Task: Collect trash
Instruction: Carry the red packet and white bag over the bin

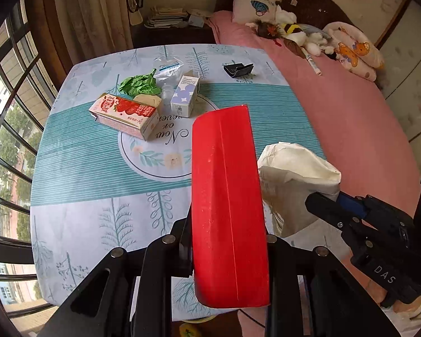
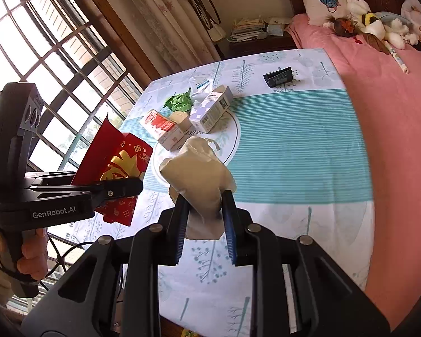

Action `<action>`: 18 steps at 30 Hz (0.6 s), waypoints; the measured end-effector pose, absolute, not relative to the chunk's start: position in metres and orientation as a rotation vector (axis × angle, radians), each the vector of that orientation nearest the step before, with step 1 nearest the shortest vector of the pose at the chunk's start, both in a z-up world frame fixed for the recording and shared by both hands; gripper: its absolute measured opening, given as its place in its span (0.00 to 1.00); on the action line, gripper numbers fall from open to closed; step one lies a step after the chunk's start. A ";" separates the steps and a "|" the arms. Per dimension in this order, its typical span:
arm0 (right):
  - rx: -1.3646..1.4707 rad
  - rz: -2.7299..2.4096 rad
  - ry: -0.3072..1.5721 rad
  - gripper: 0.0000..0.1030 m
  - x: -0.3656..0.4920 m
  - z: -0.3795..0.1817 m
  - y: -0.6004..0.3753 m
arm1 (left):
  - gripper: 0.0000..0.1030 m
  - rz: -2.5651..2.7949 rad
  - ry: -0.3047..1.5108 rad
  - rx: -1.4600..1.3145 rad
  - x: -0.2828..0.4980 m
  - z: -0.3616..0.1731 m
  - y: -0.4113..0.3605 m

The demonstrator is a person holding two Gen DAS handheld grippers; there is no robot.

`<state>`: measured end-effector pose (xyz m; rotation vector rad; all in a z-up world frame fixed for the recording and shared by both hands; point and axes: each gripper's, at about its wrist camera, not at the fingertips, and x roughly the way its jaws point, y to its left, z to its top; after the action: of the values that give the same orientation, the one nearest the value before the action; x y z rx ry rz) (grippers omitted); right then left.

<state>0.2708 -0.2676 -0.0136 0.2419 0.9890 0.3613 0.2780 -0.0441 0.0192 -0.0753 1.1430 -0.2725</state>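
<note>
My left gripper (image 1: 227,241) is shut on a flat red envelope (image 1: 224,196), which stands up between its jaws above the near part of the table; in the right wrist view the red envelope (image 2: 120,160) shows gold print, with the left gripper (image 2: 126,185) clamped on it. My right gripper (image 2: 205,205) is shut on a crumpled off-white paper bag (image 2: 196,174), lifted off the table; the paper bag (image 1: 294,174) and right gripper (image 1: 322,205) also show at the right. More trash lies farther back: a strawberry carton (image 1: 123,113), green crumpled paper (image 1: 139,84), a lavender box (image 1: 185,95), clear plastic (image 1: 165,70) and a black box (image 1: 237,69).
The table (image 1: 98,168) has a blue and white leaf-print cloth. A pink bed (image 1: 350,112) with a pillow and soft toys runs along its right side. A barred window (image 2: 56,56) and curtain are on the left. A nightstand with stacked papers (image 1: 168,16) stands behind.
</note>
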 end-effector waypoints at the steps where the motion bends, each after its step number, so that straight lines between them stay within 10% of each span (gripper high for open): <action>1: 0.244 0.347 0.979 0.20 0.253 -0.008 -0.259 | 0.24 -0.281 1.127 -0.064 0.259 0.025 -0.037; 18: 0.220 0.204 1.040 0.20 -0.015 0.023 -0.114 | 0.24 -0.405 1.148 0.004 0.016 0.008 0.083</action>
<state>-0.0147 -0.1139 0.0231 0.2202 1.0397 0.2044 0.0162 0.0835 0.0083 0.0036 1.1483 -0.4046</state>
